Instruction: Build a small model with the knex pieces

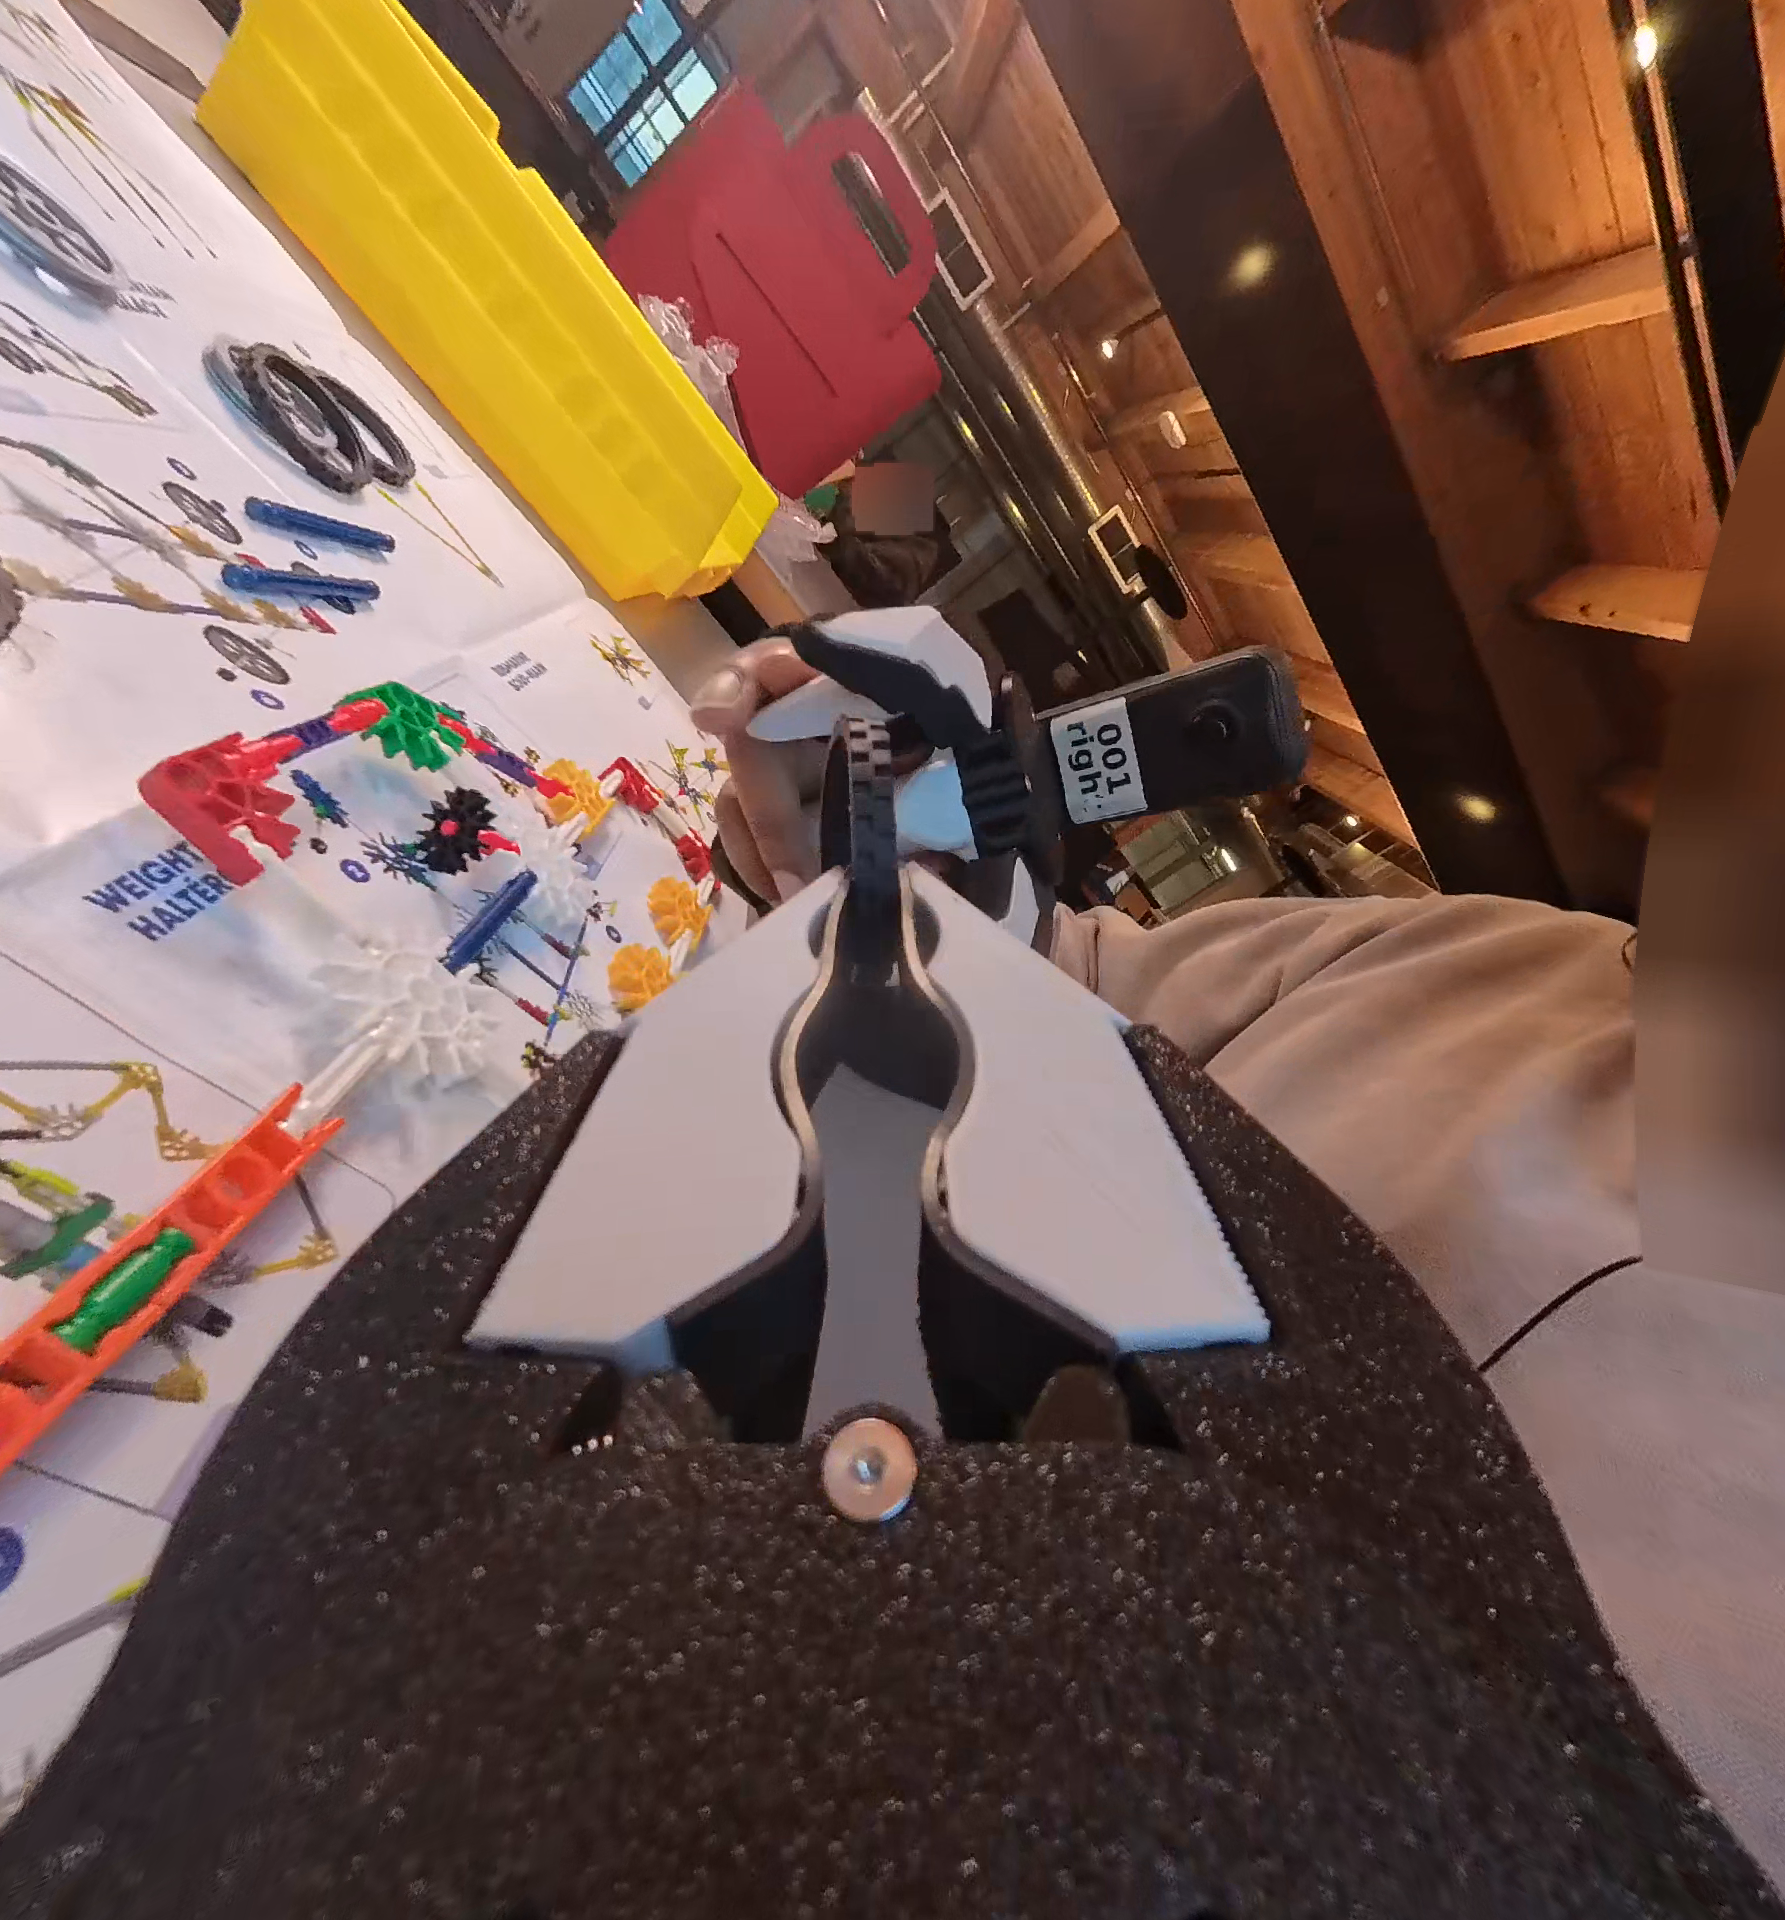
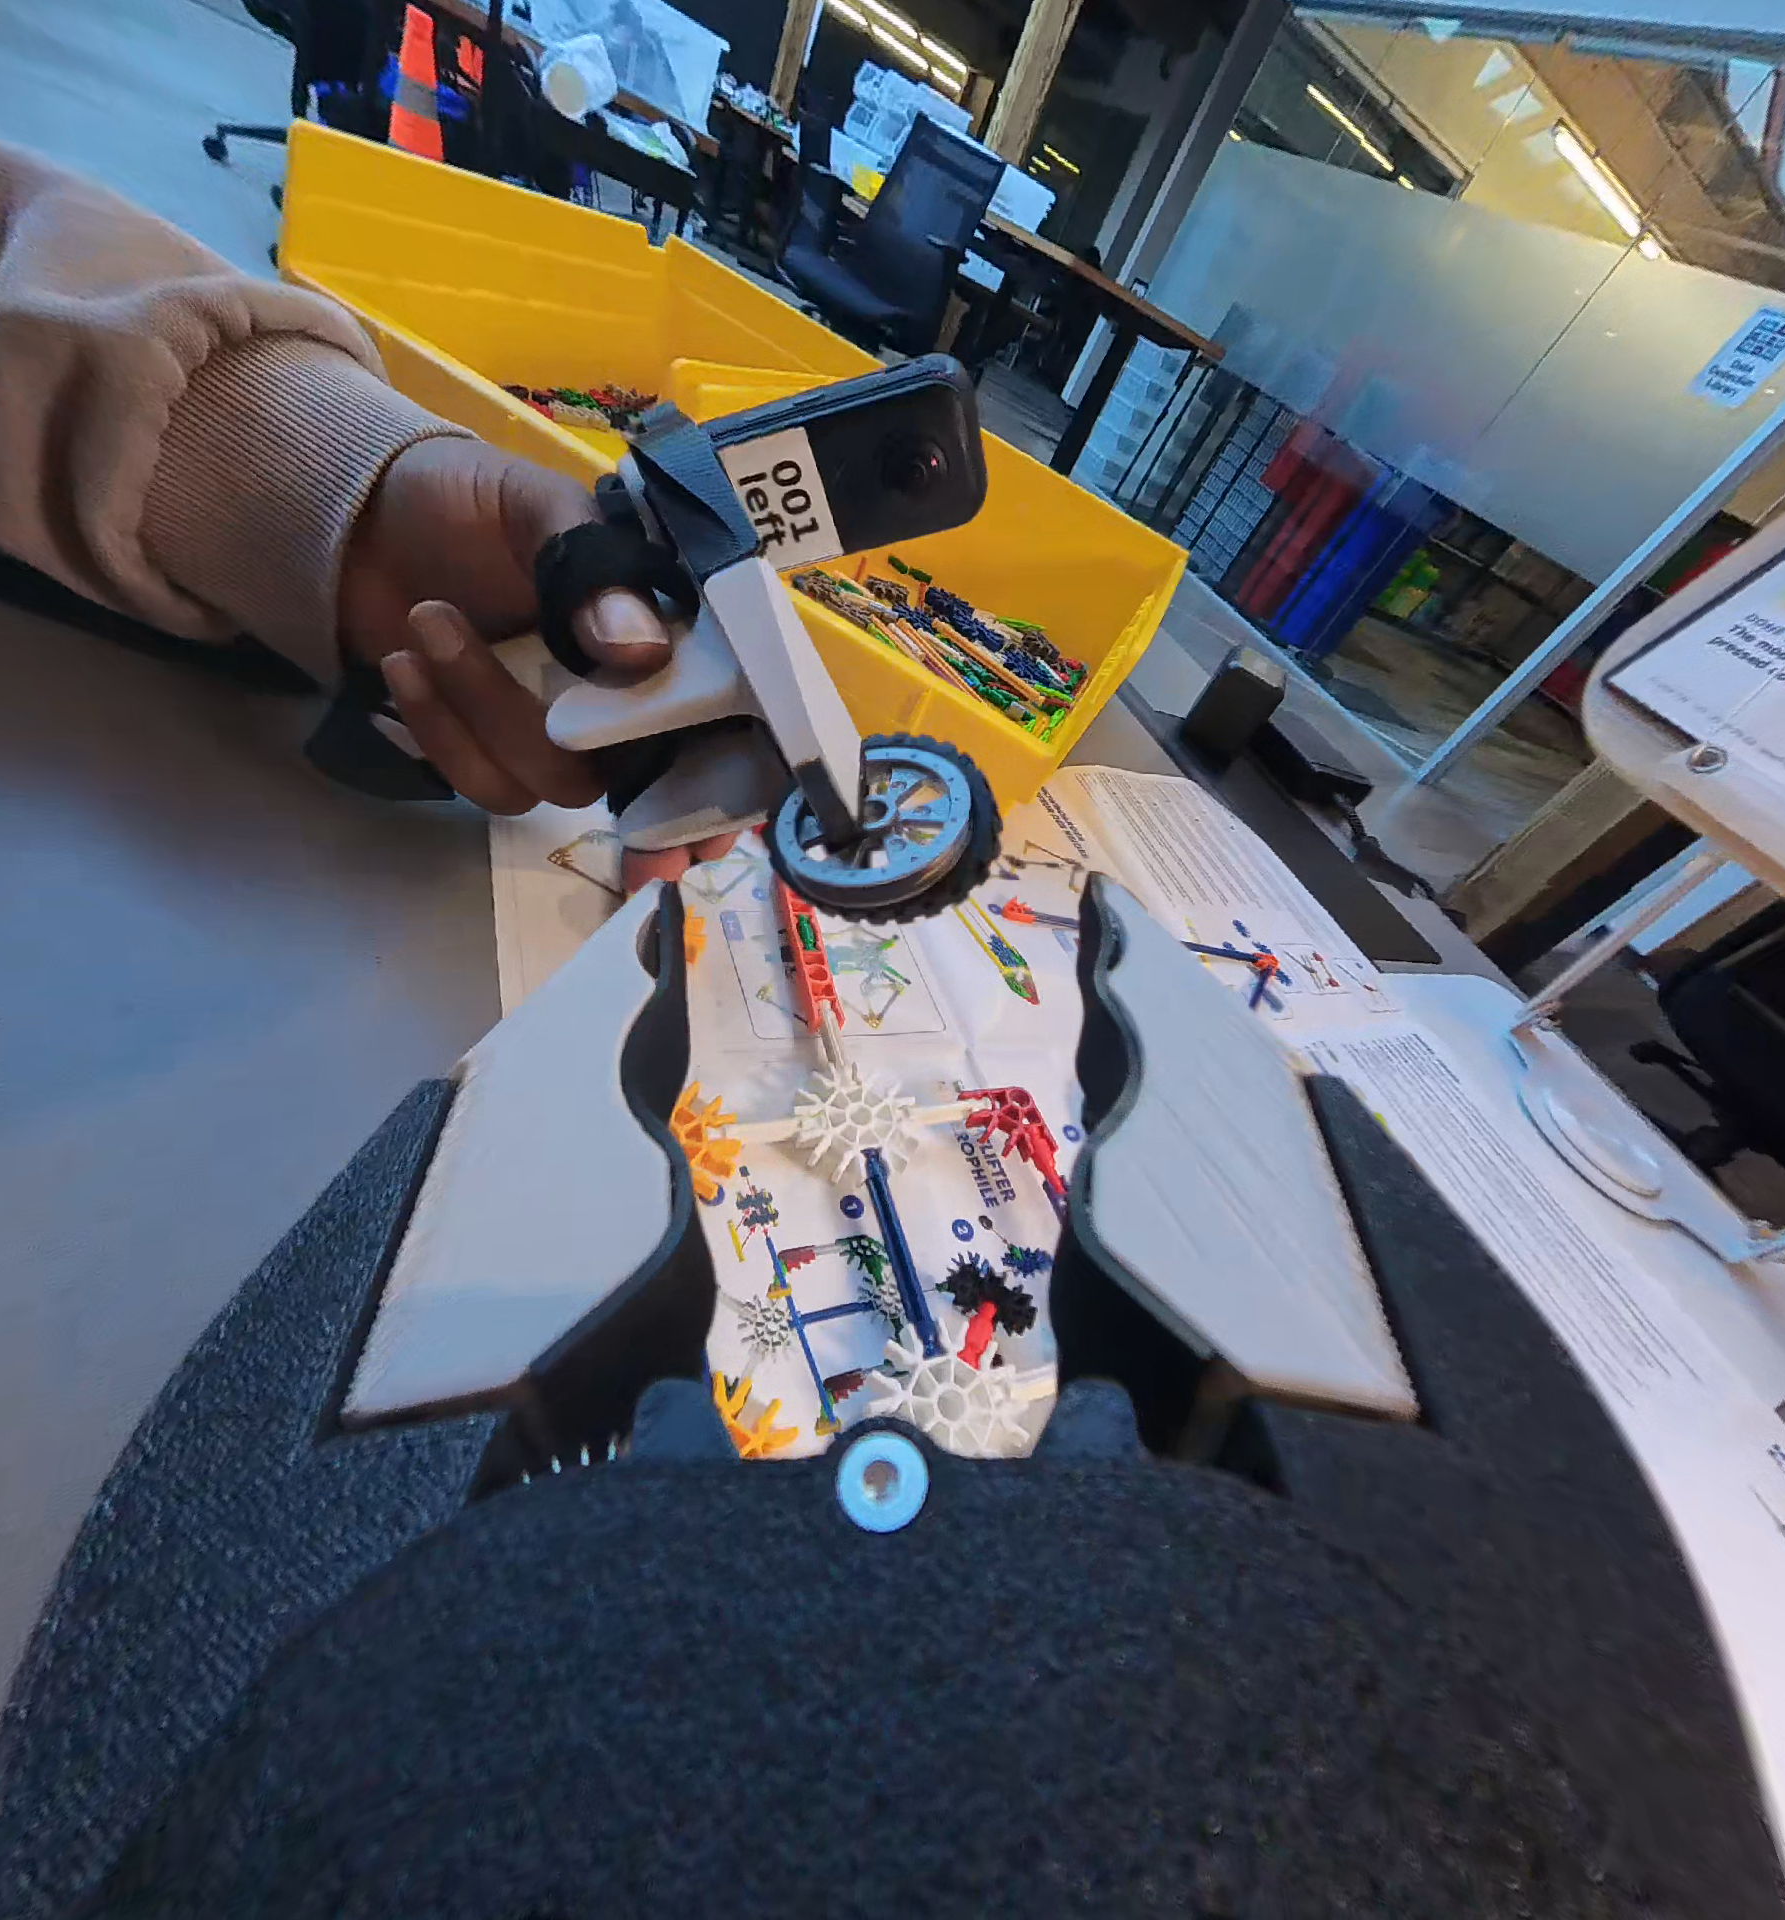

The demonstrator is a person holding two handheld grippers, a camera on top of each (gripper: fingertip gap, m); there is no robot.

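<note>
The left claw [image 1: 872,894] is clamped on a small toy wheel [image 2: 883,836] with a black treaded tyre and grey spoked hub. Its own view shows the tyre edge-on, pinched between the white fingers at their tips. The right wrist view shows the wheel held tilted just above the instruction sheet [image 2: 971,997], one finger pressed across the hub.

The right claw [image 2: 872,920] stands wide apart, holding nothing. Between and below its fingers a construction-toy assembly [image 2: 867,1174] lies on the sheet: white snowflake connectors, a blue rod, a red connector, orange connectors and a black one. An orange slotted beam [image 2: 810,961] runs from the assembly toward the held wheel.

Beyond both claws a yellow bin [image 2: 971,582] with loose rods and connectors sits on the counter [image 2: 192,935]. To the left claw's left, two black tyres [image 1: 311,416] and two blue rods [image 1: 316,525] lie on the sheet. A tablet on a stand [image 2: 1719,727] sits to the right claw's right.
</note>
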